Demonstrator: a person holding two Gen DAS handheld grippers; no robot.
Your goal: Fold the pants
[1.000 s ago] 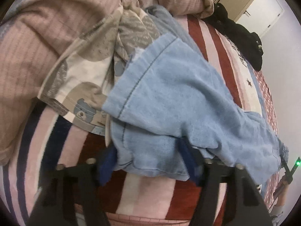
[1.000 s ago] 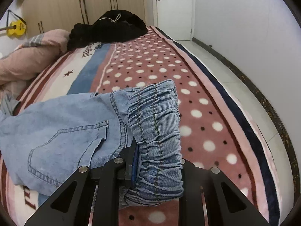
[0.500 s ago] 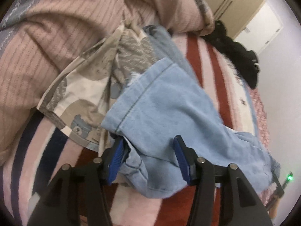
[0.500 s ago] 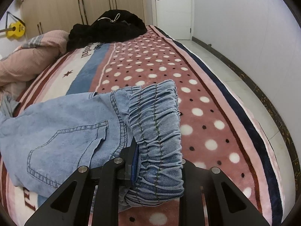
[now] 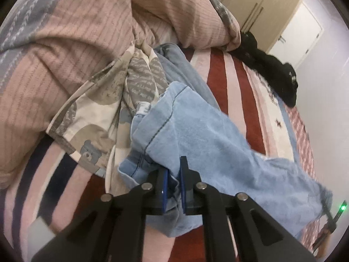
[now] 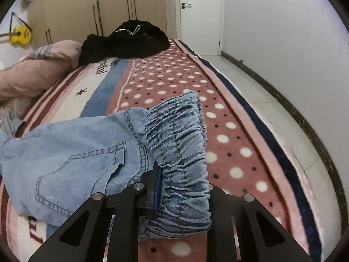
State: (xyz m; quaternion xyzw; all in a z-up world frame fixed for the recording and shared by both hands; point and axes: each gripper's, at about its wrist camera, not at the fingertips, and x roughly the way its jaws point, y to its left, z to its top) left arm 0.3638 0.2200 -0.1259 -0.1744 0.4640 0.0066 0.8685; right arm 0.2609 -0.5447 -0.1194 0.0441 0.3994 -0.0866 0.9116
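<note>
Light blue denim pants [image 5: 213, 144] lie across a striped and dotted blanket on a bed. My left gripper [image 5: 173, 182] is shut on the hem end of a pant leg, with cloth pinched between the blue pads. In the right wrist view the pants [image 6: 72, 152] show a back pocket and a gathered elastic waistband [image 6: 181, 150]. My right gripper [image 6: 174, 187] is shut on that waistband, which bunches over the right finger and hides it.
A pink ribbed duvet [image 5: 65, 50] and a bear-print cloth [image 5: 91, 118] crowd the left. A black garment [image 6: 126, 41] lies at the bed's far end. The bed edge, floor [image 6: 261, 100] and wall run along the right. Wardrobes and a door stand behind.
My left gripper has closed from open onto the pant leg hem and lifted it slightly. The right gripper has stayed shut on the waistband, barely moving.
</note>
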